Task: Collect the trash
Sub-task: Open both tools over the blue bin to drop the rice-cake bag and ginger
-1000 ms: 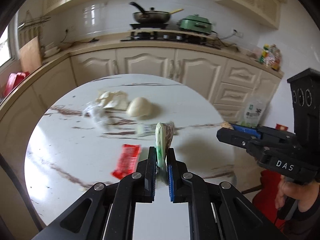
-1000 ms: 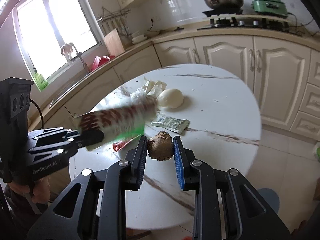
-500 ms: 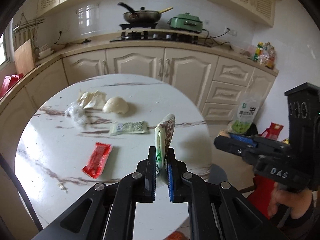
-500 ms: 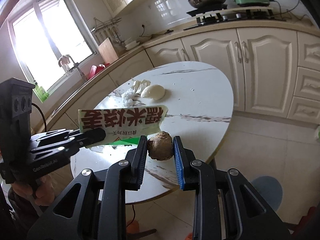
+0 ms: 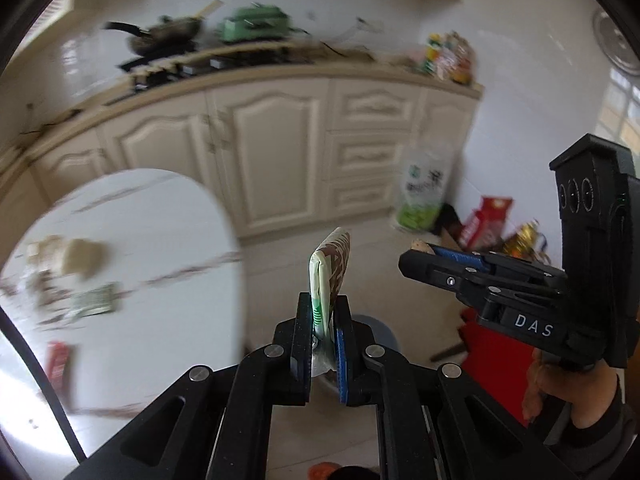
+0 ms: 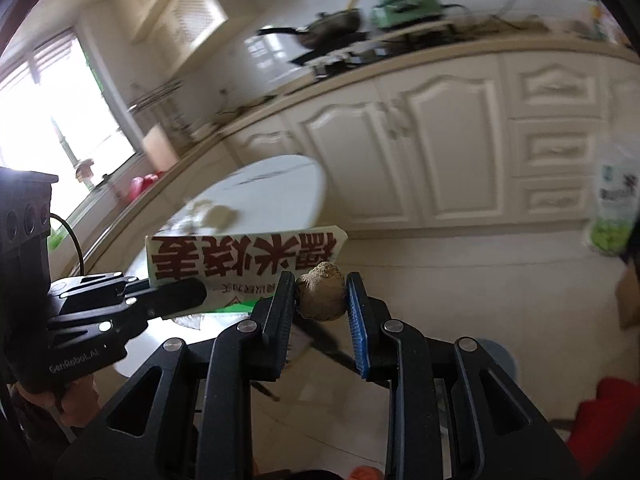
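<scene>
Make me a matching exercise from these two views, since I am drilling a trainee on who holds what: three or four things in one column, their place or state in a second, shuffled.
Things:
1. food packet
2. brown lump
3. red wrapper
4. pan

Places:
A. on the stove at the back counter
B. lying on the round table
C. clamped in the left tool
D. clamped in the right tool

Pairs: 1-C, 2-D, 3-B, 4-A
</scene>
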Motion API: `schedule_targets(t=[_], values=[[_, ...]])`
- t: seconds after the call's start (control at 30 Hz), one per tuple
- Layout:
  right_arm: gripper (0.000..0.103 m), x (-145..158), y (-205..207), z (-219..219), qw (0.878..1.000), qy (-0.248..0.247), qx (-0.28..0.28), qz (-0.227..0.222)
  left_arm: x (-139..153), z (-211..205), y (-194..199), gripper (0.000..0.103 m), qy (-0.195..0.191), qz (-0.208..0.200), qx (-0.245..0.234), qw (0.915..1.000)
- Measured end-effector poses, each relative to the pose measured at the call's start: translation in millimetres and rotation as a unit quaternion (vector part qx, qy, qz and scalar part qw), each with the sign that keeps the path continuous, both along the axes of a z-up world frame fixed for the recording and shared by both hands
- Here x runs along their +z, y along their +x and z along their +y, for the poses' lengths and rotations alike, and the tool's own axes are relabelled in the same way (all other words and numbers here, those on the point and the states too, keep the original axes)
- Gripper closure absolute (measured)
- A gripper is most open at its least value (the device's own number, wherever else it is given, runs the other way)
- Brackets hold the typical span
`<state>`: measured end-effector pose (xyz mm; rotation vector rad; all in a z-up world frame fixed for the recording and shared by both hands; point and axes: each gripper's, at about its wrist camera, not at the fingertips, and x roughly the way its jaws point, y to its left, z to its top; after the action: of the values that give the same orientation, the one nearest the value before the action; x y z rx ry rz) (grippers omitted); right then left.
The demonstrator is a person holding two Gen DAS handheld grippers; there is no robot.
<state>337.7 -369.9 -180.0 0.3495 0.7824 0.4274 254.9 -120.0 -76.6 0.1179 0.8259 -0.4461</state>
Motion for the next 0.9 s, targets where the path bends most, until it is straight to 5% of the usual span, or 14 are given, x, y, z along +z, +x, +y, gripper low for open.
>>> schedule_targets(t=[0.47,0.73,0.9], values=[[0.078,-117.1,17.1,-110.8,0.990,0.005,-0.082,0.114,-103.2,-158.1,108.8,0.094,0.062,0.103,-0.097,0.9881],[0.078,-159.9,31.5,-120.6,0.985,0.010,-0.087,0.147,-126.0,-170.9,167.6,0.088,0.071,0.116,-0.071,0.9881],[0.073,-164.8,41.2,-113.6,0.985,0.012,-0.097,0.146,-115.7,-153.4,152.2,0.077,0.078,0.105,-0.046,0.9904]])
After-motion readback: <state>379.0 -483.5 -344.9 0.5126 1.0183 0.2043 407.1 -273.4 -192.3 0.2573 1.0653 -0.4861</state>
